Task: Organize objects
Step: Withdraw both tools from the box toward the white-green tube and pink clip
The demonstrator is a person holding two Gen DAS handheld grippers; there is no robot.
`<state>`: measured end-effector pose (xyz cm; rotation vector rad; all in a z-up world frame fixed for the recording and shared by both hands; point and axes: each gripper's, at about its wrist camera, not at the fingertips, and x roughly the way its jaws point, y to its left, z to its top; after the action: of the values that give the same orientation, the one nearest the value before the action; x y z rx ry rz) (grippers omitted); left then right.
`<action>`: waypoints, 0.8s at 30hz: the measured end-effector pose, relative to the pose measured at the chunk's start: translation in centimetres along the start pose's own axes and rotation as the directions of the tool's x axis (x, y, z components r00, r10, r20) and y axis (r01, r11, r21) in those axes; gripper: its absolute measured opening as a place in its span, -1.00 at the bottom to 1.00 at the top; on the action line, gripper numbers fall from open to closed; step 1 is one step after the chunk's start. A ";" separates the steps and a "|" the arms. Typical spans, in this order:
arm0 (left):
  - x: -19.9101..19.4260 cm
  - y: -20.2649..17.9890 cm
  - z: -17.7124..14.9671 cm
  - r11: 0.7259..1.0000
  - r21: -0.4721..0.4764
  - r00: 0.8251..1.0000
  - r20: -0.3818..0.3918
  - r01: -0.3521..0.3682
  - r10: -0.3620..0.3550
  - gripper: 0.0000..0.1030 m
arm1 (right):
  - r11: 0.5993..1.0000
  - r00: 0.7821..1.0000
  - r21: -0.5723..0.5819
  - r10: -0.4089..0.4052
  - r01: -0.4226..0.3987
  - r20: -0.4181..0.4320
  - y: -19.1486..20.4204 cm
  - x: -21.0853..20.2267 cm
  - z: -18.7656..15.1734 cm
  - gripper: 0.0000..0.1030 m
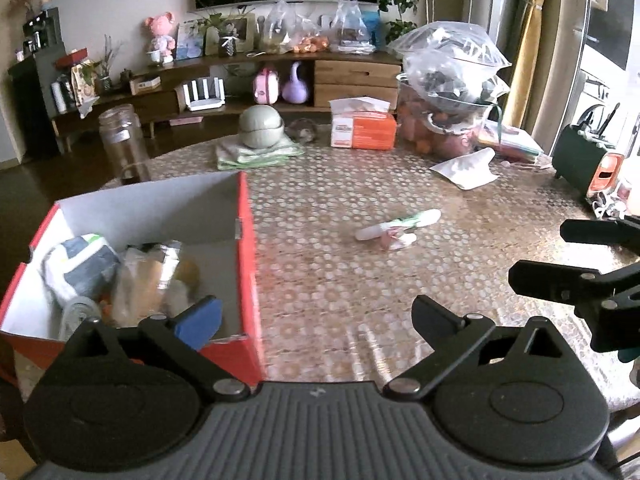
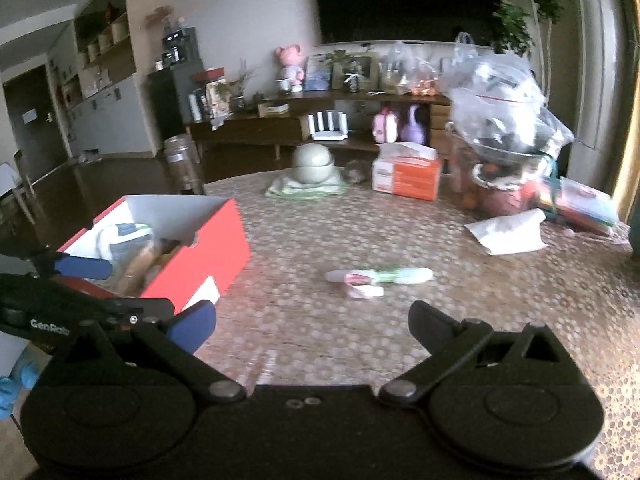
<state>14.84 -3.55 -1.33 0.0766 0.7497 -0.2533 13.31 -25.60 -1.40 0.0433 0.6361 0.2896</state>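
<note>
Left gripper (image 1: 316,316): fingers spread wide, empty, beside red box (image 1: 250,264), likely poised by drop-off.
Right gripper (image 2: 312,324): spread wide, empty, facing target.
Tube (image 2: 380,276): lying flat mid-table (image 2: 460,320), apart from both grippers; long axis roughly left-right, far end tipped slightly away.
Tissue box (image 2: 408,178): far edge.

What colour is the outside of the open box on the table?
Red outside, white inside. The box shows best in the right wrist view.

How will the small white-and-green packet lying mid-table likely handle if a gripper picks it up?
The packet looks thin and soft-wrapped, so probably light and floppy. It lies flat on the table, so it is unlikely to roll. Its glossy wrap may slip between the fingers.
</note>
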 end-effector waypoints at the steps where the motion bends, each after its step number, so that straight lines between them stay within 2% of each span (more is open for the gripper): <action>1: 0.2 -0.3 0.0 1.000 -0.004 1.000 0.000 0.007 -0.007 0.98 | 1.000 1.000 -0.001 -0.004 0.004 0.001 -0.4 0.0 -0.2 0.99; 14: 4.1 -4.8 0.9 0.998 -0.012 0.998 -0.009 0.061 -0.061 0.98 | 0.998 0.998 -0.044 -0.056 0.055 -0.036 -6.9 1.3 -0.7 0.99; 24: 9.3 -7.0 1.9 0.999 -0.031 0.999 -0.030 0.042 -0.043 0.98 | 0.993 0.991 -0.093 -0.079 0.069 -0.107 -11.4 6.2 -0.4 0.99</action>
<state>20.91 -12.45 -6.14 0.0361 0.7864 -0.2821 20.73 -34.85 -6.83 -0.0827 0.7321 0.2492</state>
